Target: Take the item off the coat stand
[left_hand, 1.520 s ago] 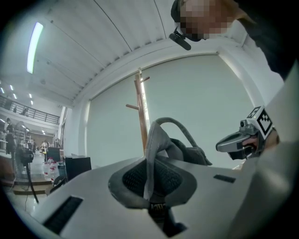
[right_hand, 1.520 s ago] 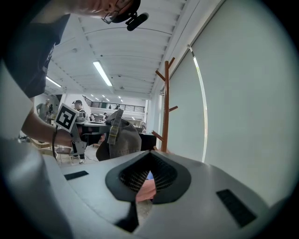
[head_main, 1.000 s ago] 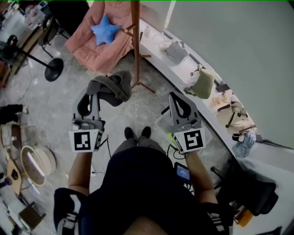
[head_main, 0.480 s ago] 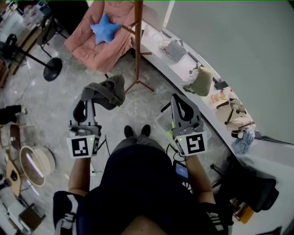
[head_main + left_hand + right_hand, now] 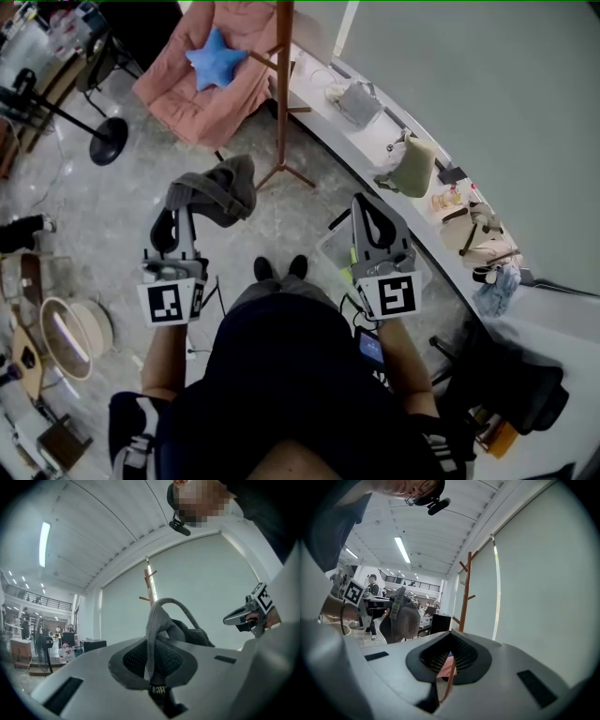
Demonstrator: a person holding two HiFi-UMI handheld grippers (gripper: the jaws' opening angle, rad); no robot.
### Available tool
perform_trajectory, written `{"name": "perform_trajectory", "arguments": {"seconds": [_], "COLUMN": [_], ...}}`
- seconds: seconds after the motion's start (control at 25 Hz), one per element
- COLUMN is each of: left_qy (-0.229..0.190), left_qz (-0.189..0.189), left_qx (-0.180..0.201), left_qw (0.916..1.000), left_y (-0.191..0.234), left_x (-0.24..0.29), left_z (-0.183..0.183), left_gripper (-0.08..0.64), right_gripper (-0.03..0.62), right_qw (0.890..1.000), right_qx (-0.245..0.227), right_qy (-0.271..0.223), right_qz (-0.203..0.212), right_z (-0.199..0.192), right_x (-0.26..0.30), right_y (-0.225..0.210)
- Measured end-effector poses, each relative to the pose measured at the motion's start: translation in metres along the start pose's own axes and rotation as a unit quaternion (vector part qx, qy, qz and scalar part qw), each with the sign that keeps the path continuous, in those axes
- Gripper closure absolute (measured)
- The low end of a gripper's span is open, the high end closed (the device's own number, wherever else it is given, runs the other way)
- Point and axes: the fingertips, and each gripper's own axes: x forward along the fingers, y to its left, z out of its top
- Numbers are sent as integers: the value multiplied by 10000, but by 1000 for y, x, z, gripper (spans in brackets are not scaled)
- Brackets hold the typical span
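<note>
Floor [image 5: 131,192] holds coat stand [image 5: 280,94], armchair [image 5: 169,89]; left hand-held gripper [image 5: 176,204] pinches grey bag [image 5: 225,187], right hand-held gripper [image 5: 367,202] pressed together.

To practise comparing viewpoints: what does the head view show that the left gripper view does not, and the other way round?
Only the head view: the blue star cushion on the pink chair, and handbags along the white ledge.
Only the left gripper view: the ceiling light, and the grey strap pinched in the shut jaws of the left gripper.
Both: the grey bag, the wooden coat stand and the right gripper.
</note>
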Motion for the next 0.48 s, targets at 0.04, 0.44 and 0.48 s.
{"name": "perform_trajectory", "arguments": {"seconds": [0.04,0.44,0.48], "left_qy": [6,67,72], "left_qz": [-2,69,76], "left_qx": [21,84,95], "left_qw": [10000,9999,9999], "left_y": [0,1,1], "left_x": [1,3,3], "left_z": [0,-4,-4], "left_gripper": [520,520,520], "right_gripper": [572,572,572], "right_qw": [10000,9994,9994], "right_qx": [-20,-207,-222], "right_qy": [6,273,277], "right_qz": [-10,-64,-58], "right_z": [0,-10,-10], "right_x": [1,5,5], "right_y": [-1,-8,-8]}}
